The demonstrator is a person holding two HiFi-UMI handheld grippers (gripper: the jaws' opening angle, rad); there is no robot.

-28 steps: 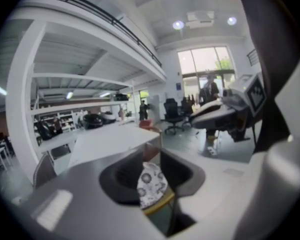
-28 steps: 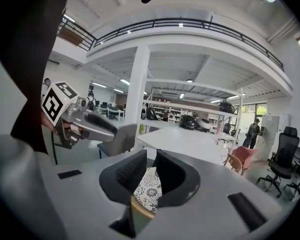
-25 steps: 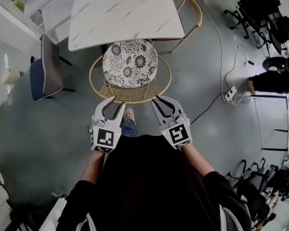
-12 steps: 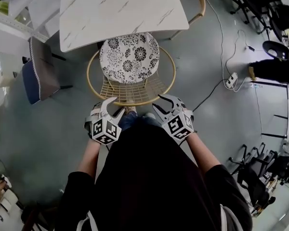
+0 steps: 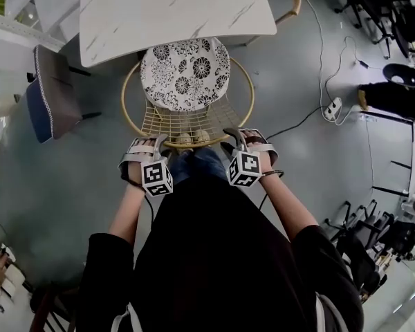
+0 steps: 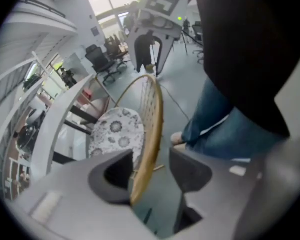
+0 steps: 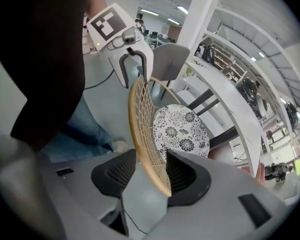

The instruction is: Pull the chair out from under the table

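Both claws have come forward since a second ago and now straddle the back rim [image 6: 152,129] of the chair [image 5: 183,124], where before they hung short of it. Our left claw [image 6: 150,169] stands open, with the rim against one pad and a gap at the other. Our right claw [image 7: 146,169] is likewise apart around the same rim, not pinched on it.

We judge the cane hoop stiff and the whole chair light. It is also round and smooth, so it may twist in the pads — best held on the solid rim at both sides, never on the thin woven mesh below it.

Outward, the chair's far edge sits tucked under the marble surface [image 5: 173,12], its back close to our legs. We see no containers — the seat carries only a flowered cushion [image 5: 185,75].
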